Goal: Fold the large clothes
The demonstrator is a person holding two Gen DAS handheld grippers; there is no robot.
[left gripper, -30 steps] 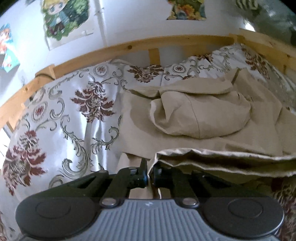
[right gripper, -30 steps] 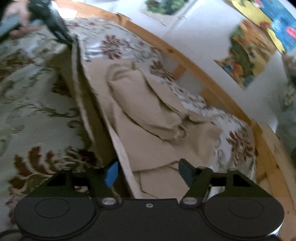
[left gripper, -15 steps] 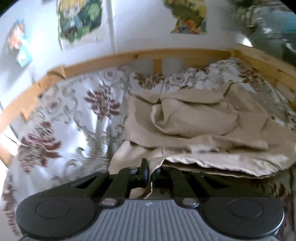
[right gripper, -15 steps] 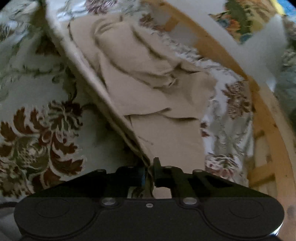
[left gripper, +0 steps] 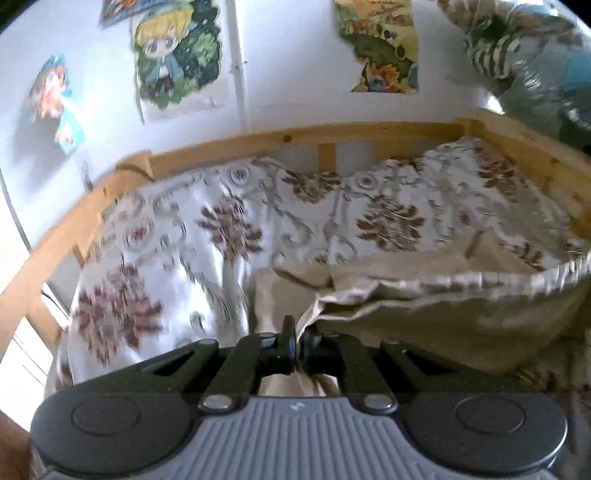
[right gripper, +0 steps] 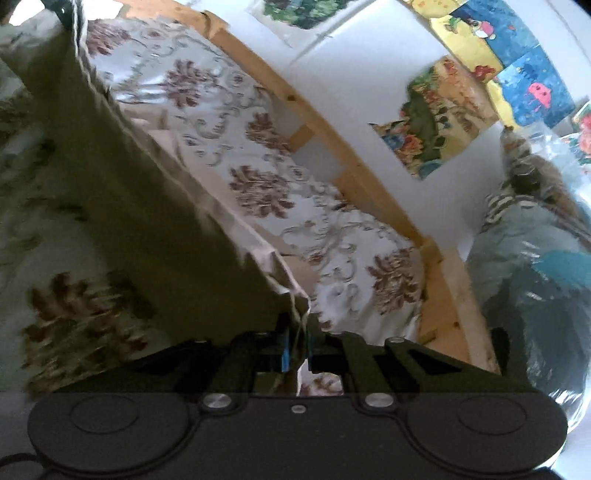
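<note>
A large beige garment (left gripper: 436, 314) is lifted off the floral bedspread (left gripper: 207, 236). My left gripper (left gripper: 298, 345) is shut on one corner of its hem. My right gripper (right gripper: 297, 345) is shut on the other corner, and the beige garment (right gripper: 140, 221) stretches taut from it up to the far top left, where the left gripper (right gripper: 61, 7) just shows. The hem runs between the two grippers; the rest hangs below and hides part of the bed.
A wooden bed frame (left gripper: 295, 134) rims the mattress on the far and right sides. White wall with cartoon posters (left gripper: 177, 51) stands behind. A plastic-wrapped bundle (right gripper: 535, 258) sits beyond the bed's right end.
My right gripper closed on the garment's hem corner. Both grippers then rose, lifting the garment off the bed and stretching its edge taut between them.
</note>
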